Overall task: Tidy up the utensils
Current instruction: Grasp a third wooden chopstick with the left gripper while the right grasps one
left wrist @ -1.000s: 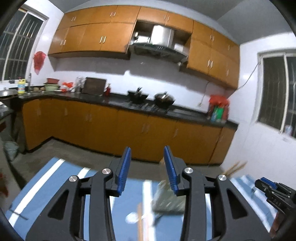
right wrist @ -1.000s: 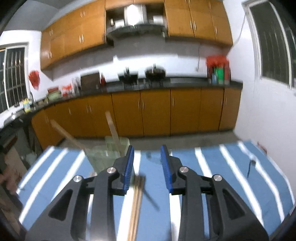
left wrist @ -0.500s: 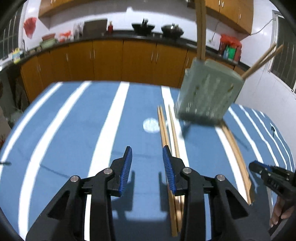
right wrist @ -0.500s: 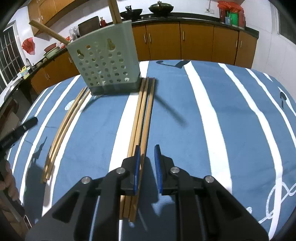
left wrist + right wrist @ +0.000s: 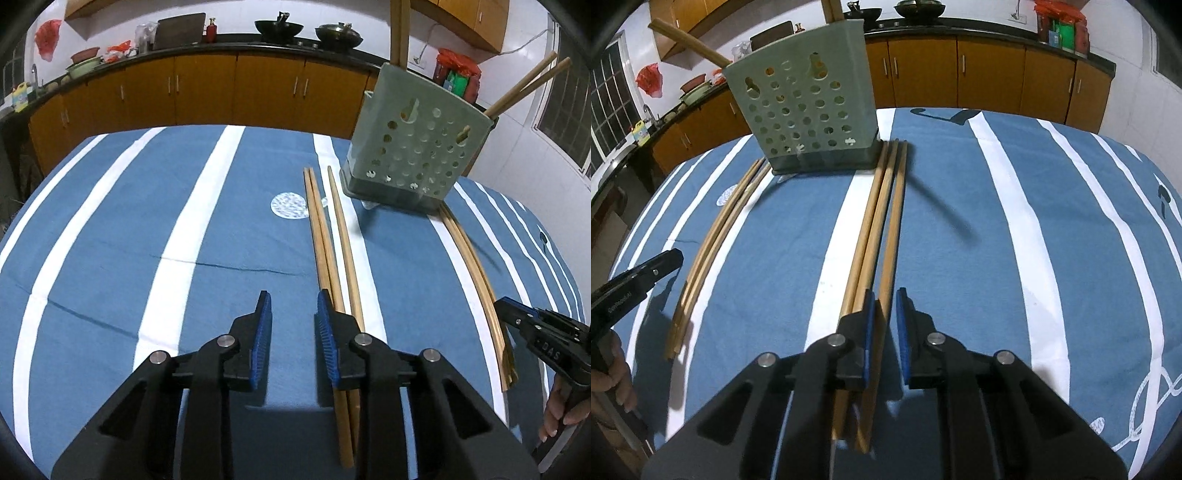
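Nearest in the right wrist view, the right gripper (image 5: 884,332) is low over the blue striped tablecloth (image 5: 960,258), its blue pads narrowed to a slim gap around the rightmost stick of a set of three chopsticks (image 5: 882,221); whether the pads actually press the stick cannot be told. The other two sticks pass under its left finger. These three run straight away to the right-hand base corner of the green perforated utensil holder (image 5: 801,110), which stands upright farther up the cloth with more chopsticks poking out of its top. In the left wrist view, the left gripper (image 5: 291,332) has its jaws moderately apart with nothing between them, over bare cloth; the second set of chopsticks (image 5: 325,236) lies just beside its right finger and reaches toward the holder's (image 5: 413,155) near-left corner. Behind the holder, orange kitchen cabinets (image 5: 207,88) line the wall.
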Motion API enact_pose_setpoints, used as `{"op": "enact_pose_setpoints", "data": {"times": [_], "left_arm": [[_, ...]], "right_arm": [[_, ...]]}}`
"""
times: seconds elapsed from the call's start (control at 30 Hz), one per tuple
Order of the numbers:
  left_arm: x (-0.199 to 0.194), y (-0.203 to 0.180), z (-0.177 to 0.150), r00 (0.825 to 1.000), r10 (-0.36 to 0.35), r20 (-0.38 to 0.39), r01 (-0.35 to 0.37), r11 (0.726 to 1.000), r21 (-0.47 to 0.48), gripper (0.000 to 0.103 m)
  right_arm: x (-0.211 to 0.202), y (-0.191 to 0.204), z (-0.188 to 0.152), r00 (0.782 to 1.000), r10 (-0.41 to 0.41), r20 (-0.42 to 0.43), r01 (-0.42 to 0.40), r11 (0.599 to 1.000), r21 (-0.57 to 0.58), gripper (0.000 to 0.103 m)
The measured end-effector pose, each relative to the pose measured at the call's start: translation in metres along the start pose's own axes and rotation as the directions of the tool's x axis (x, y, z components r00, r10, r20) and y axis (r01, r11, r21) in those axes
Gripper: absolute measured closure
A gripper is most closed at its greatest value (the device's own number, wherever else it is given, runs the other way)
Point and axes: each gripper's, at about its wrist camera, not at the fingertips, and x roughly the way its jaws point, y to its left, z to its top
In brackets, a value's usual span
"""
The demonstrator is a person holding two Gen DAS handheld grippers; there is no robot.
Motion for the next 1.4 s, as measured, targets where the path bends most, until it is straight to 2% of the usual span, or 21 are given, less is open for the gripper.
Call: {"op": "enact_pose_setpoints", "data": {"times": [0.2, 0.57, 1.1, 1.4], "left_arm": [[0.005, -0.002, -0.002, 0.999, -0.027, -0.023, 0.027, 1.0, 0.002, 0.083], [0.008, -0.016, -0.005, 0.998, -0.055, -0.043, 0.058, 0.997, 0.053, 0.091], [0.013, -0.013, -0.001, 0.999, -0.008, -0.048, 0.011, 0.998, 0.054, 0.095], [0.012, 0.014, 0.004, 0.998, 0.048, -0.038, -0.049, 0.999, -0.011, 0.095]], "right_arm": [[-0.001, -0.015, 0.001, 0.999, -0.053, 0.01, 0.052, 0.997, 0.048, 0.095], [-0.004, -0.028, 0.0, 0.998, -0.066, 0.012, 0.065, 0.996, 0.064, 0.095], [-0.003, -0.027, -0.001, 0.998, -0.063, 0.014, 0.062, 0.996, 0.061, 0.094], [-0.003, -0.036, 0.001, 0.996, -0.081, 0.023, 0.079, 0.993, 0.085, 0.095]]}}
